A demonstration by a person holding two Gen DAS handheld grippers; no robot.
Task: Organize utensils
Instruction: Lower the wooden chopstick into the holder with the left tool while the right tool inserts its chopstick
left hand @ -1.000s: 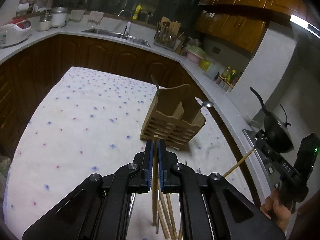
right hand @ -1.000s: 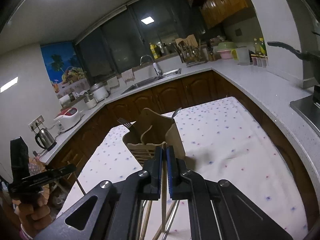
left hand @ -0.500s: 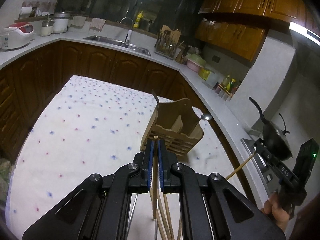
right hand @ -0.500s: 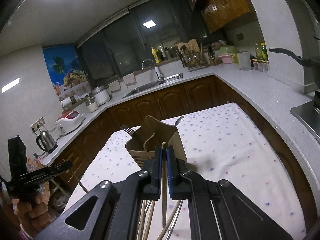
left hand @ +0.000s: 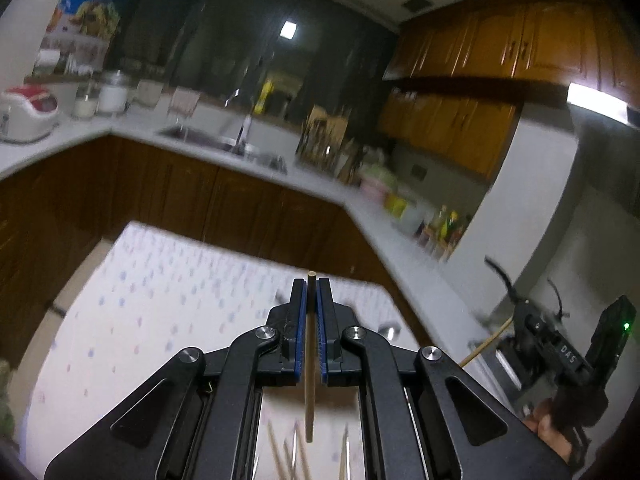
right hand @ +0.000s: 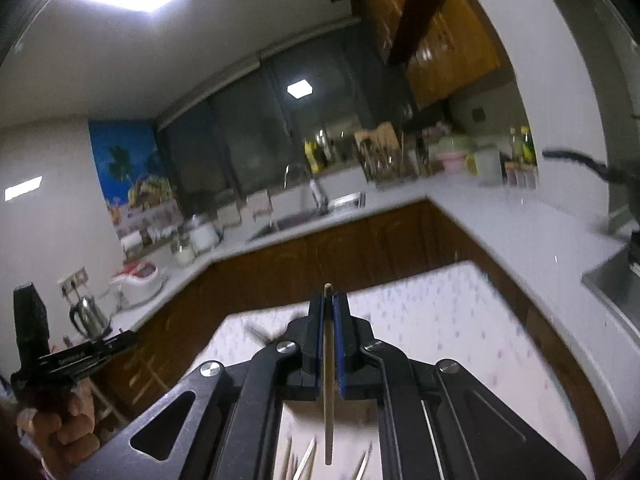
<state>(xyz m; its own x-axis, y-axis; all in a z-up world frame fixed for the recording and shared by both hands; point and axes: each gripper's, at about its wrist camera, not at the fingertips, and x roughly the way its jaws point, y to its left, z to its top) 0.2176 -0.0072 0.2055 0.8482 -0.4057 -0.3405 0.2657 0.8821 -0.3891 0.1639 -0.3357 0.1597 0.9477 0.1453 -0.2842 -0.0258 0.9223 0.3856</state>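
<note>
Both views are pretty motion-blurred, so take the fine details with a grain of salt.

Left hand-held gripper [left hand: 311, 284] is clamped on a single wooden chopstick [left hand: 309, 364]. The stick runs straight between the blue pads [left hand: 299, 332], its blunt end poking just past the fingertips and the rest hanging back below the jaws. Under it, on the cloth-covered surface [left hand: 160, 312] with its little blue and red dots, I can make out a loose bunch of other chopsticks [left hand: 288, 456], too smeared to count.

Right hand-held gripper [right hand: 328, 300] is doing the same thing: squeezed onto its own chopstick [right hand: 329, 380], tip just sticking out in front, the long end dangling below the jaws. More utensils [right hand: 304, 460] lie on the surface underneath, including something pale and metallic, but it's too blurry to tell what exactly.

From the left camera you can see the right unit off at the right edge, with a stick [left hand: 486, 342] jutting out of it toward the stove side. From the right camera the left unit shows up at the far left, held in the person's hand [right hand: 60, 432].

Background is kitchen stuff: sink [right hand: 304, 216] under the dark window, a white rice cooker [left hand: 28, 114], a kettle [right hand: 90, 318] and wooden cabinets [left hand: 500, 52].
</note>
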